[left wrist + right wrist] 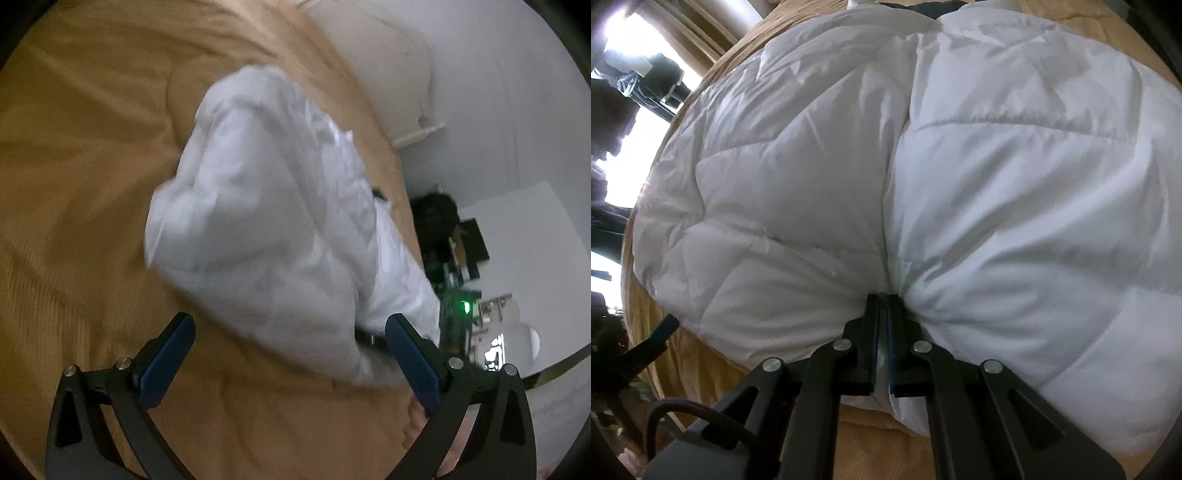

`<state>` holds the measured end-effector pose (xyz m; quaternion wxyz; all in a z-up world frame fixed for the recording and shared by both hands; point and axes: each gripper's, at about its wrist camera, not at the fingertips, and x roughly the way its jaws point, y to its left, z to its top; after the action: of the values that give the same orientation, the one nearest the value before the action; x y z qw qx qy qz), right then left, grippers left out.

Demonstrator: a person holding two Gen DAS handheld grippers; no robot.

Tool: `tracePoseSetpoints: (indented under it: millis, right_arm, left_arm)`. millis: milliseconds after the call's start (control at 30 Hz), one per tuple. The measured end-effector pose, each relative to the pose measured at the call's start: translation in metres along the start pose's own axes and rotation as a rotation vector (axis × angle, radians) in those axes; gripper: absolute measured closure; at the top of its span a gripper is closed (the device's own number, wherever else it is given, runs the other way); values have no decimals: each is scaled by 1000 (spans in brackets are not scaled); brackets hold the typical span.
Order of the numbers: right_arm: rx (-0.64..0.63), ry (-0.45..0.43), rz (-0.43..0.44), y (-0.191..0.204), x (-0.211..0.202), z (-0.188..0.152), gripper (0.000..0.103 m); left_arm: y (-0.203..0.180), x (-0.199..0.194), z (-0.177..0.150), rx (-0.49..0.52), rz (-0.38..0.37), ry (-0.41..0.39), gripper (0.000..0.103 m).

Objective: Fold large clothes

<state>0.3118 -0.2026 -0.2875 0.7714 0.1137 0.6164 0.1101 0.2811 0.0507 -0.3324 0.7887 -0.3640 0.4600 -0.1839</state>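
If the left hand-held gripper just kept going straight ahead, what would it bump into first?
Probably the white quilt: it lies directly ahead of the open left hand-held gripper on the tan bedspread. Blur makes depth uncertain.

A bedroom in a home. A bed with a tan bedspread fills the space ahead of the fingers, a white quilted duvet heaped on it. Beyond the fingertips stand pale walls and a bright window (curtained, it seems).

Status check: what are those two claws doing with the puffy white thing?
Left gripper open, empty. Right gripper shut on white quilted duvet. Duvet bunched on tan bedspread. Nothing blocking.
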Motion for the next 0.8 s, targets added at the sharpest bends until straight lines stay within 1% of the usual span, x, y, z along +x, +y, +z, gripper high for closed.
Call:
tracePoseSetpoints:
  millis: [33, 100, 167, 200, 233, 267, 300, 333, 367, 433, 500, 533, 600, 633, 733, 767, 800]
  right_arm:
    - [1, -3, 6, -3, 0, -1, 101]
    - [-1, -7, 4, -4, -4, -6, 101]
    - [-3, -8, -4, -4, -7, -8, 101]
    - [-7, -8, -8, -2, -8, -9, 101]
    - [-7, -7, -10, 0, -8, -9, 101]
    - [-3, -5, -8, 0, -9, -11, 101]
    - [-2, -2, -9, 0, -11, -13, 101]
    - [9, 2, -7, -2, -13, -13, 101]
    - [22, 4, -7, -2, -17, -12, 101]
    - [21, -8, -6, 11, -28, -11, 99]
    - [0, -32, -10, 20, -38, -7, 99]
    - [6, -42, 6, 22, -42, -2, 99]
    - [2, -42, 8, 26, -41, 8, 99]
    - [6, -25, -10, 26, -34, 16, 99]
    - [70, -8, 2, 15, -17, 43, 103]
    - [84, -17, -1, 12, -17, 54, 103]
    - [88, -28, -9, 10, -18, 65, 103]
  left_arm:
    - [0, 4, 6, -18, 2, -21, 1]
    - [-2, 22, 19, -49, -2, -27, 1]
    - [1, 41, 26, -53, 19, -13, 1]
    - [5, 58, 30, -55, 44, 11, 1]
    - [8, 66, 31, -56, 58, 21, 2]
    - [9, 70, 32, -53, 69, 18, 16]
    - [6, 71, 31, -42, 87, 10, 26]
    - [3, 70, 31, -34, 79, 13, 40]
    - [1, 68, 30, -30, 77, 9, 47]
    - [-2, 63, 30, -40, 74, 12, 50]
    - [-1, 62, 31, -61, 67, 24, 50]
    - [-1, 62, 31, -68, 64, 30, 50]
    - [0, 60, 30, -68, 57, 33, 50]
    - [-1, 59, 30, -64, 55, 33, 50]
    - [-2, 54, 33, -37, 59, 34, 50]
    - [-1, 51, 31, -37, 58, 35, 50]
    - [5, 44, 36, -39, 56, 37, 50]
